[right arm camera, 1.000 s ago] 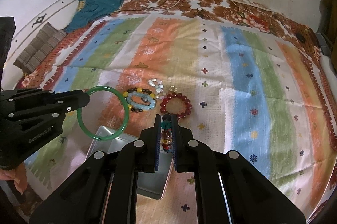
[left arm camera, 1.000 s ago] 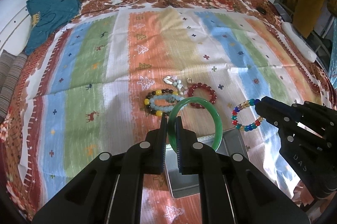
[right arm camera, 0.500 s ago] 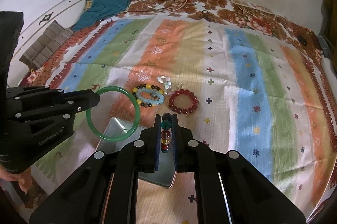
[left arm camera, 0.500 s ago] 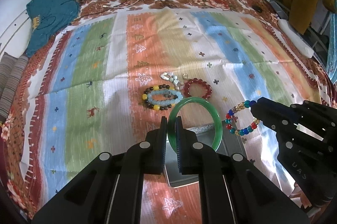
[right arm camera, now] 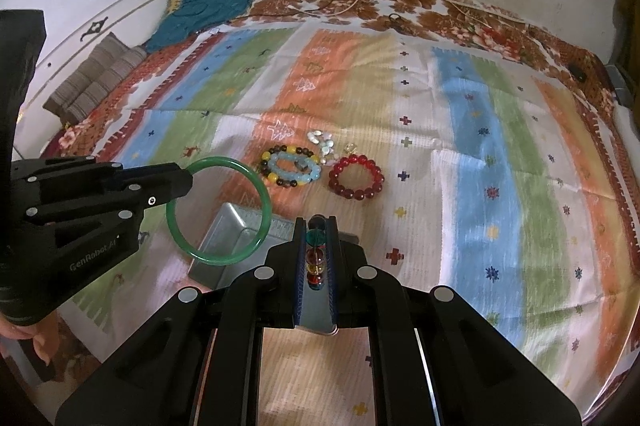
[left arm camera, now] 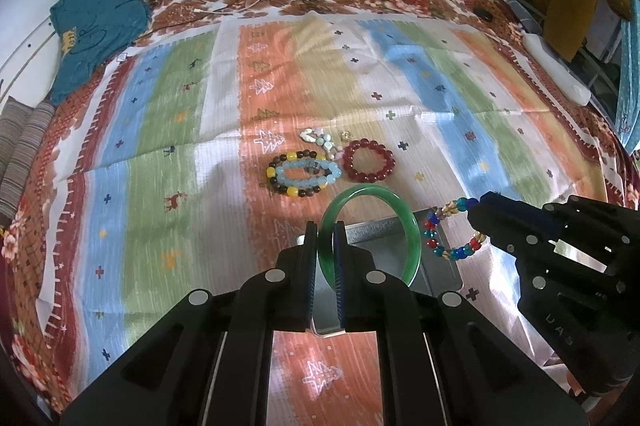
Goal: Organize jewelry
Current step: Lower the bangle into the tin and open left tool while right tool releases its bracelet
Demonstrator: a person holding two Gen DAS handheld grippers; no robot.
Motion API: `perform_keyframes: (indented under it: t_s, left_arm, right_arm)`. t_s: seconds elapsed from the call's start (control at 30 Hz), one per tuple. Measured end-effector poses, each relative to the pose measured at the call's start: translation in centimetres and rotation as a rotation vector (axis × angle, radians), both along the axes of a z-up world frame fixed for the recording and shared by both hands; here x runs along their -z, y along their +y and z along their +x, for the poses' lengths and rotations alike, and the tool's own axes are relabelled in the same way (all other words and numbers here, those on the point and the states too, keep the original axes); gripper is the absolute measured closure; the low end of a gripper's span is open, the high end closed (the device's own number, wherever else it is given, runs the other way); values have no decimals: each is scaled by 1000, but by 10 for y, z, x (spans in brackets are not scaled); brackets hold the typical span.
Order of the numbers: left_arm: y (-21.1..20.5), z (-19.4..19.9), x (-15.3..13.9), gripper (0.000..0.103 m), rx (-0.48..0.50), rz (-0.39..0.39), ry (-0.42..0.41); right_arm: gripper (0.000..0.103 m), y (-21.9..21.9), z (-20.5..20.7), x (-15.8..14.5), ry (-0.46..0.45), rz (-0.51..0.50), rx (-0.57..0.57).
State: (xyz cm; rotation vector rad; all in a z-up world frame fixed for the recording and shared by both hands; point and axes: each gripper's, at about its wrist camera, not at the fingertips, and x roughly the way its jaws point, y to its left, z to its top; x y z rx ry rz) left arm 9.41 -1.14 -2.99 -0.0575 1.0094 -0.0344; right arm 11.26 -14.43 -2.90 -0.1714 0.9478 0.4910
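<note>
Striped cloth (left arm camera: 168, 130) in blue, green, white and orange covers the bed, and we see wide bare cloth to the left of the jewelry and again to its right, out to the brown floral border. At far left a teal garment (left arm camera: 96, 22) lies at the cloth's edge. Left hand-held gripper (left arm camera: 327, 238): pressed together, pinching one green bangle (left arm camera: 412, 222) by its rim, lifted above one metal tray (right arm camera: 224, 226) near the front edge. Beyond the tray we count, on the cloth, one dark-and-yellow bead bracelet (left arm camera: 280, 168) with one pale blue bead bracelet (left arm camera: 308, 175) lying inside it, one small cluster of pale loose pieces (left arm camera: 320, 138), and one red bead bracelet (left arm camera: 369, 160) just beside them. Right hand-held gripper (right arm camera: 315, 226): pressed together, pinching one multicoloured bead bracelet (left arm camera: 444, 250), which hangs just beside the bangle over the tray's right edge. We count five bracelets in all, two held and three lying.
</note>
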Motion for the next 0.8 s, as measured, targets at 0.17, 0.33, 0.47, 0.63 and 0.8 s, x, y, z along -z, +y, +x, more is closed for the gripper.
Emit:
perform_keyframes:
  t_s: [0.17,0.33,0.47,0.63,0.8]
  left_arm:
    - [-5,-8,2,93,2,-4,11]
    - [-1,-5,2,74,-27,11,16]
    - [8,-1,2,71,-59,7,22]
    - [14,2,3,66,-72,11,30]
    - [16,5,5,61,-78,16,32]
  right_arm:
    - [93,-1,-2,3,18,12,-7]
    - [71,-5,1,12,37,-22,21]
    - [68,-12,7,13,46,-24,55]
    - [65,-14,11,16,55,-32,69]
    - [57,-16,15,17,56,-29,77]
